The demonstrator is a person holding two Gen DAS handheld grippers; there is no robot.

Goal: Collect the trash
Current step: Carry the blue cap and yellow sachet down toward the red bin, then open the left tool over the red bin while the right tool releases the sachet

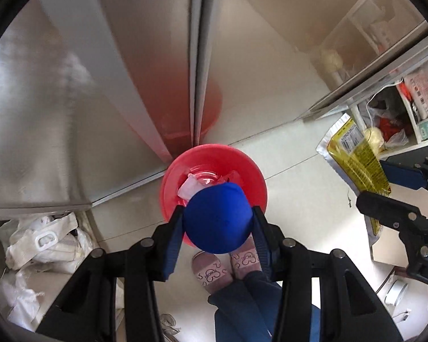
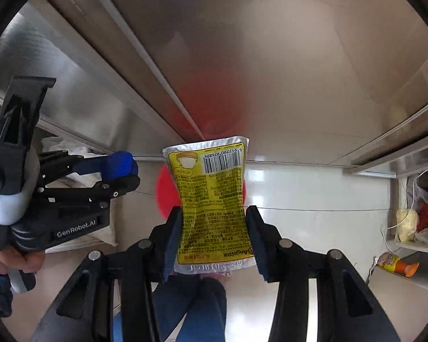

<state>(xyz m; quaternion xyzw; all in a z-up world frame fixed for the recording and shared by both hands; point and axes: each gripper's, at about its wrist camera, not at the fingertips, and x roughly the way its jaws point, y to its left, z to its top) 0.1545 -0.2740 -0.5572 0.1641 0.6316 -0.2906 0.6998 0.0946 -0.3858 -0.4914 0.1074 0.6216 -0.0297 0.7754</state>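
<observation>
A blue cup-shaped piece of trash (image 1: 218, 218) sits bottom-up between the pads of my left gripper (image 1: 217, 225), which is shut on it. Right below it on the floor stands a red bin (image 1: 242, 168) holding a clear container and crumpled wrappers. My right gripper (image 2: 214, 228) is shut on a yellow and silver foil pouch (image 2: 211, 196), held upright over the red bin (image 2: 164, 191). In the left wrist view the pouch (image 1: 353, 156) and the right gripper (image 1: 391, 191) show at the right. The left gripper (image 2: 119, 173) with the blue cup (image 2: 121, 164) shows at the left of the right wrist view.
Stainless steel cabinet fronts (image 1: 128, 85) rise just behind the bin. White bags (image 1: 42, 245) lie at the lower left. Open shelves (image 1: 399, 114) with packets and bags stand at the right. A person's slippers (image 1: 214, 270) and legs are below the grippers. An orange bottle (image 2: 396, 263) lies at the right.
</observation>
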